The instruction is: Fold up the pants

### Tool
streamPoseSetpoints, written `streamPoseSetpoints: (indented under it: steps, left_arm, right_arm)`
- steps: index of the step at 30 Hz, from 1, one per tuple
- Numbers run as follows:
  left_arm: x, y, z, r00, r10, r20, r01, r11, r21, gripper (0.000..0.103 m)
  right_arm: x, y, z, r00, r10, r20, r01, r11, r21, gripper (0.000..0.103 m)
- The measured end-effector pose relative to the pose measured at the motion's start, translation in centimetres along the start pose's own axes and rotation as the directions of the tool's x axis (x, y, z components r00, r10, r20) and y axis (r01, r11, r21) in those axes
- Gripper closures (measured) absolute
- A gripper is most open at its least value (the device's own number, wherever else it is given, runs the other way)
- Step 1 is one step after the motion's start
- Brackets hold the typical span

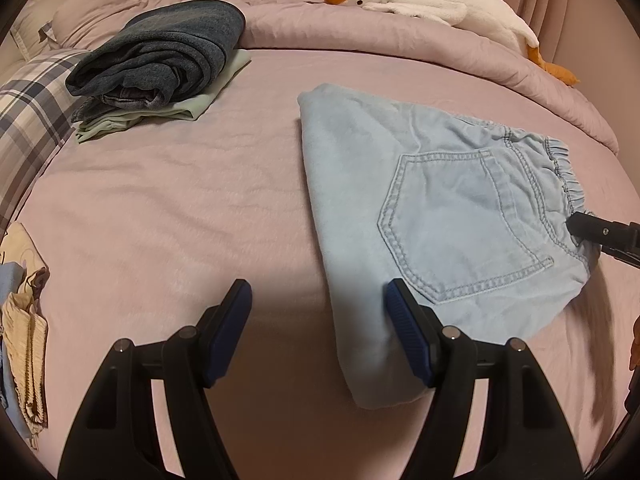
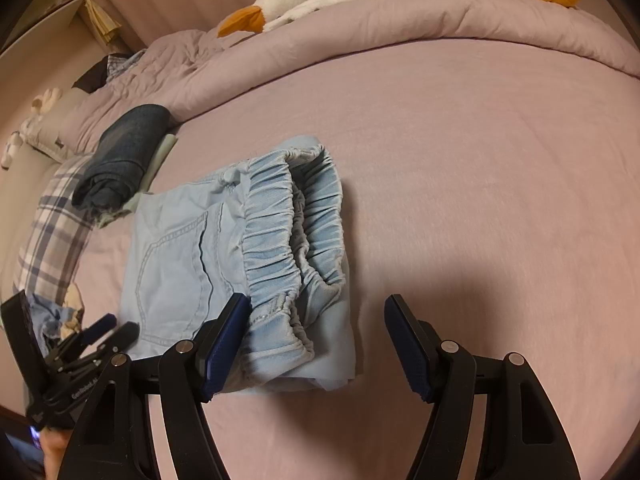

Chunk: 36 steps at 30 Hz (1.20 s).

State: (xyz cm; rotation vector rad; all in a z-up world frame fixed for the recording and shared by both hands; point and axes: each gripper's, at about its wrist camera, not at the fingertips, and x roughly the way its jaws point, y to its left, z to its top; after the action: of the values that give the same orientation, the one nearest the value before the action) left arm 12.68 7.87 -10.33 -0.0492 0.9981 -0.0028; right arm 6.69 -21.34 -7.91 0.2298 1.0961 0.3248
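Both claws, left claw (image 1: pixel 318 326) and right claw (image 2: pixel 316 342), stand open, gripping nothing; pants (image 1: pixel 432 200) lie folded on bed (image 1: pixel 180 200). Advise pressing edges square.

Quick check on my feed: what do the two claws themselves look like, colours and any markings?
Both match: the left claw and right claw have black plastic frames, slotted arms and silver pivot pins. The fingers carry ribbed dark blue pads. In the right wrist view, the left claw's body shows white lettering, partly readable as "GenRobot". No cables or sleeves show.
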Motion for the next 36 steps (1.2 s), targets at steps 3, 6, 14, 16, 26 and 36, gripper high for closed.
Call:
streamPoseSetpoints:
  steps: [3, 6, 14, 16, 26, 36]
  left_arm:
    - [0.0, 0.1, -0.1, 1.000, 0.001, 0.000, -0.001, 1.000, 0.000, 0.033]
    - [-0.1, 0.5, -0.2, 1.000, 0.001, -0.001, -0.001, 1.000, 0.001, 0.033]
    - [-0.2, 0.7, -0.3, 1.000, 0.004, -0.007, -0.004, 1.000, 0.004, 0.033]
    - [-0.2, 0.6, -0.2, 1.000, 0.005, -0.008, -0.005, 1.000, 0.006, 0.033]
    - [-0.3, 0.6, -0.2, 1.000, 0.012, -0.013, -0.012, 1.000, 0.012, 0.033]
    - [-0.5, 0.6, -0.2, 1.000, 0.021, -0.018, -0.021, 1.000, 0.008, 0.033]
  right_arm:
    - [0.0, 0.0, -0.1, 1.000, 0.001, 0.001, -0.001, 1.000, 0.003, 0.033]
    - [-0.1, 0.0, -0.2, 1.000, 0.001, 0.003, -0.001, 1.000, 0.005, 0.033]
    - [-0.2, 0.1, -0.3, 1.000, 0.000, 0.004, 0.000, 1.000, 0.007, 0.033]
    - [-0.2, 0.0, -0.2, 1.000, -0.001, 0.004, 0.001, 1.000, 0.006, 0.033]
    - [-0.5, 0.1, -0.4, 1.000, -0.006, 0.006, 0.006, 1.000, 0.002, 0.033]
    - [-0.9, 0.4, -1.0, 1.000, -0.016, 0.000, 0.016, 1.000, -0.001, 0.033]
